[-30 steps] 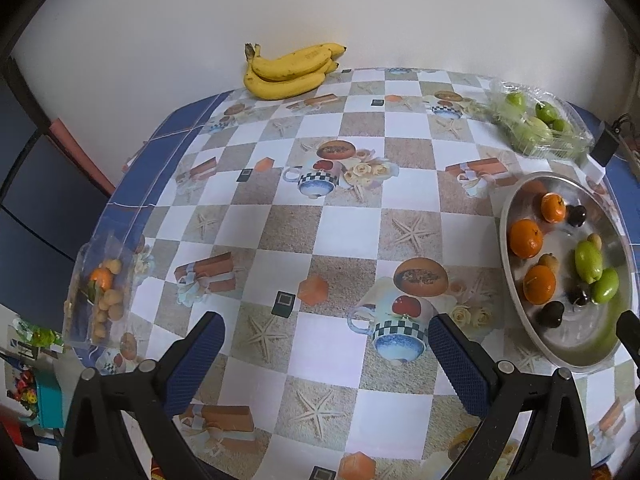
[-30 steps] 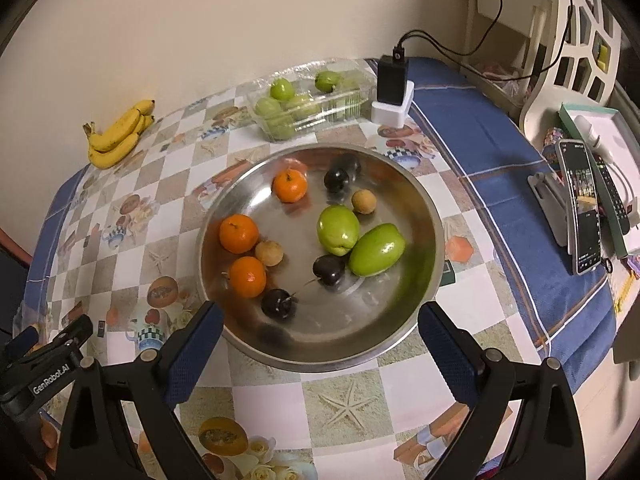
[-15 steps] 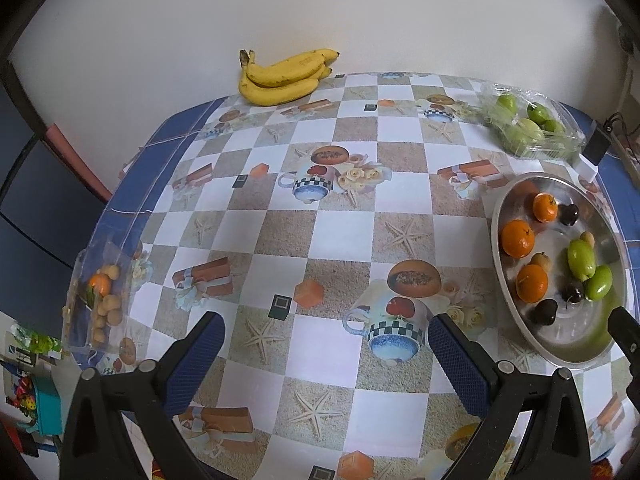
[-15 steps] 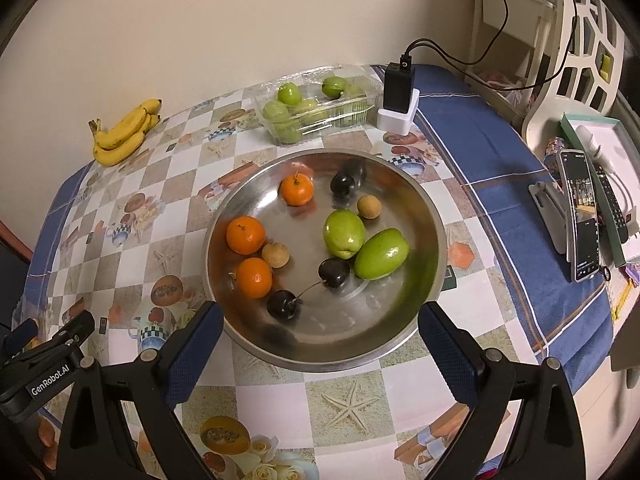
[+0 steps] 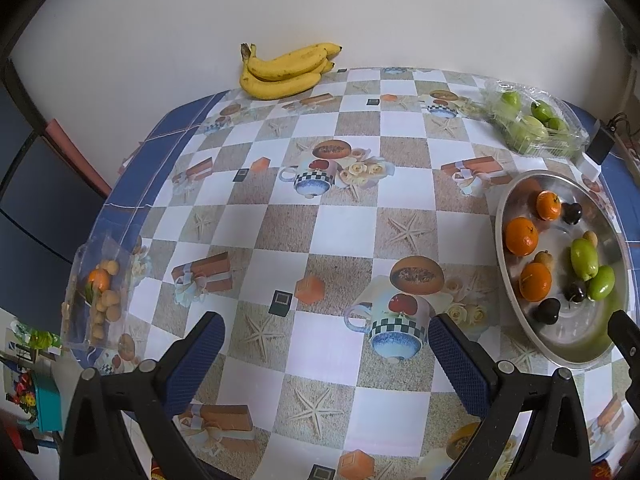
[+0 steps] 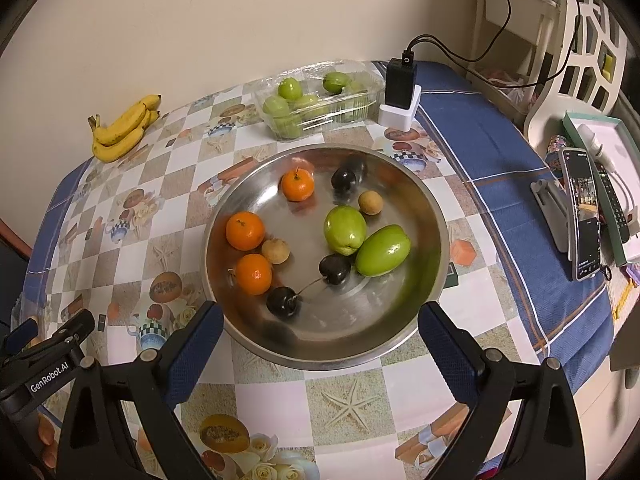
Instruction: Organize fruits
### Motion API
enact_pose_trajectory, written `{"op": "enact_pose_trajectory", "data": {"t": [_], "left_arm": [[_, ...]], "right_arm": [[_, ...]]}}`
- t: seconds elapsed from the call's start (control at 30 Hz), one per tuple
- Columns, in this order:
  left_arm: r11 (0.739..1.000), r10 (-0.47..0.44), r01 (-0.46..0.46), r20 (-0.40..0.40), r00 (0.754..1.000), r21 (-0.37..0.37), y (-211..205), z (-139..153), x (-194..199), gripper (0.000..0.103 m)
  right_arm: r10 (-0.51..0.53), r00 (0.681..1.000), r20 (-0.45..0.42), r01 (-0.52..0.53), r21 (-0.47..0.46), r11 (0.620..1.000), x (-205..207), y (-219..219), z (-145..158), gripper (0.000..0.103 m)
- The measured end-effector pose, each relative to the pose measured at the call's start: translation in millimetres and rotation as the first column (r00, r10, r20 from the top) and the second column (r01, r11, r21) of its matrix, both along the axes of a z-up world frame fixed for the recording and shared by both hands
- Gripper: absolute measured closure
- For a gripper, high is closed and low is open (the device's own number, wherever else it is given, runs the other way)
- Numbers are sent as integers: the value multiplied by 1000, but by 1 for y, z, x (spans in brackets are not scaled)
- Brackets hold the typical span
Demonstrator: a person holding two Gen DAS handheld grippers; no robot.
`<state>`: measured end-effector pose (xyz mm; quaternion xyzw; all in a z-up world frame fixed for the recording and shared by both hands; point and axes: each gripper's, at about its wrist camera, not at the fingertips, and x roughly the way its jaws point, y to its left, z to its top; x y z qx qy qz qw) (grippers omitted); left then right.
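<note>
A steel bowl (image 6: 400, 340) (image 5: 504, 208) holds three oranges (image 6: 245, 230), two green fruits (image 6: 345, 229), three dark cherries (image 6: 283, 301) and two small brown fruits (image 6: 275, 250). My right gripper (image 6: 320, 344) hangs open above the bowl's near rim, empty. My left gripper (image 5: 326, 354) is open over the checked tablecloth (image 5: 280, 224), left of the bowl, holding nothing. A banana bunch (image 5: 286, 70) (image 6: 124, 128) lies at the far edge by the wall. A clear tray of green fruits (image 6: 320, 100) (image 5: 532, 124) sits behind the bowl.
A clear box with small brown fruits and an orange (image 5: 100, 288) sits at the table's left edge. A black charger on a white block (image 6: 399, 92) stands right of the green-fruit tray. A phone (image 6: 582, 212) and remote lie on the blue cloth at the right.
Both grippers drew slightly back and up, so the table and bowl look a little smaller. Both stay open. No fruit has moved.
</note>
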<state>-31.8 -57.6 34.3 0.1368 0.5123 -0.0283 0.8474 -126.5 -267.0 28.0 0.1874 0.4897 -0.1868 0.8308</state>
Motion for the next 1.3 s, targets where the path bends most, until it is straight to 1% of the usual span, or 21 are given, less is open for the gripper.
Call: {"op": "enact_pose_trajectory", "data": {"t": [0.67, 1.3], "left_arm": [[1000, 4, -4, -7, 1000, 4, 2, -4, 0, 0], [1000, 5, -5, -11, 1000, 5, 3, -5, 0, 0]], "right_arm": [[27, 999, -23, -27, -3, 1000, 4, 3, -4, 5], [30, 999, -27, -30, -2, 1000, 5, 4, -4, 5]]}}
